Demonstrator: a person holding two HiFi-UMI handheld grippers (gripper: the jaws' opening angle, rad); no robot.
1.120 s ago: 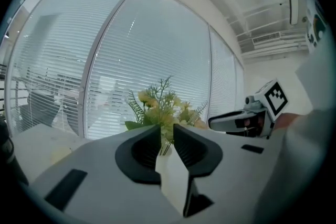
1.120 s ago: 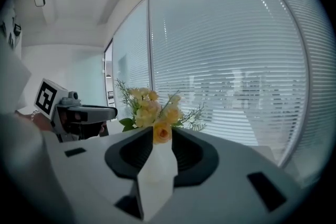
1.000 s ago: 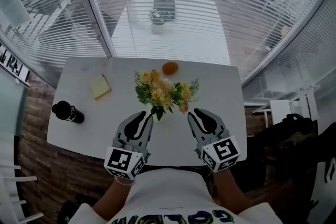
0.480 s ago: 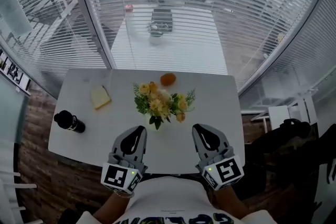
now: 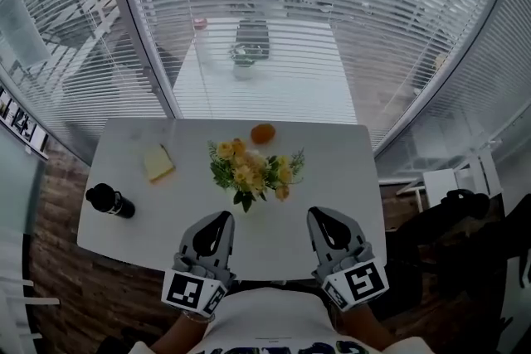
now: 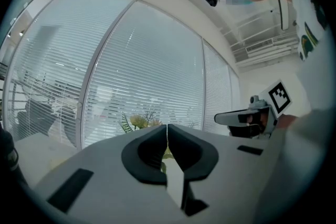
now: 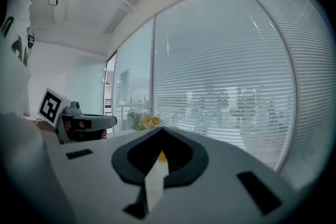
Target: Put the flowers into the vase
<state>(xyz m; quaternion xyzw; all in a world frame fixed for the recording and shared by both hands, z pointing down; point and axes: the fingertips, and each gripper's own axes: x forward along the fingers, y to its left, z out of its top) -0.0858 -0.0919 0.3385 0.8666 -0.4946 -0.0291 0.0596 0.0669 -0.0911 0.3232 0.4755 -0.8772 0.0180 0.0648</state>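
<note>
Glass-walled office with lowered blinds; a white worktop (image 5: pixel 340 178) fills the middle of the head view.

Left to right:
- A black bottle (image 5: pixel 109 201) lies at 9 o'clock on the worktop.
- A pale yellow block (image 5: pixel 158 163) lies at 10 o'clock.
- The flowers (image 5: pixel 251 172) stand upright at centre.
- A small orange object (image 5: pixel 263 133) sits just behind the flowers, at 12 o'clock.

The vase cannot be made out beneath the blooms.

The left tongs (image 5: pixel 222 217) at 7 o'clock and the right tongs (image 5: pixel 320 215) at 5 o'clock hang over the near edge, well apart from the bouquet.

Change: a second earlier both tongs stood parted, close on either side of the stems. Now each has drawn back toward the person. Both gripper views show the jaws meeting with nothing between them. The bouquet keeps its place and posture on the worktop.

Judgement: the flowers appear released and stand unaided, so the placing step looks complete. Alternatively the hands are retreating before a fresh approach. The frames do not settle which.
</note>
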